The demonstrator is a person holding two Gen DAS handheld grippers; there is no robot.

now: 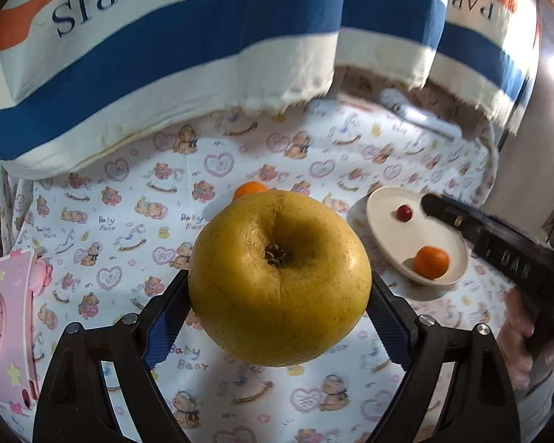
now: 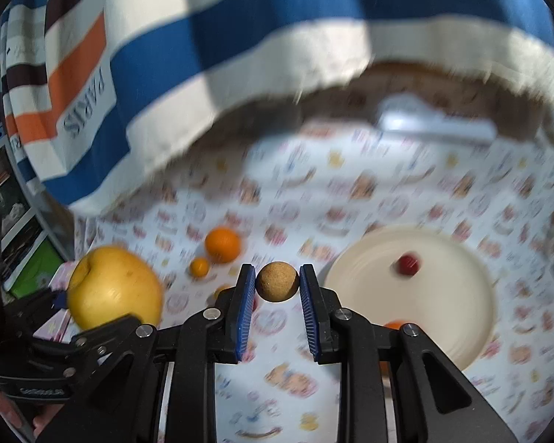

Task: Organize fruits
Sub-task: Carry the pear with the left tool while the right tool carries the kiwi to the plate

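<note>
Two fruits held above the worktop, one in each pair of tongs

The left tongs [image 1: 280, 317] stand wide and pinch the big round yellow pear [image 1: 279, 277] at its two sides, in the air above the bear-printed cloth [image 1: 136, 199]; it looks heavy with a smooth, firm skin, so I judge a grip across the widest middle is safest, since it can slip or bruise. The right tongs [image 2: 277, 288] are nearly pressed together on the small rough brown ball-shaped fruit [image 2: 277, 281], which seems light and a little brittle, so gentle pressure fits. At the right, the cream round plate [image 1: 384, 199] carries a small orange mandarin [image 1: 430, 262] and a tiny red berry [image 1: 403, 213]. Another orange fruit [image 1: 250, 188] lies far behind the pear.
</note>
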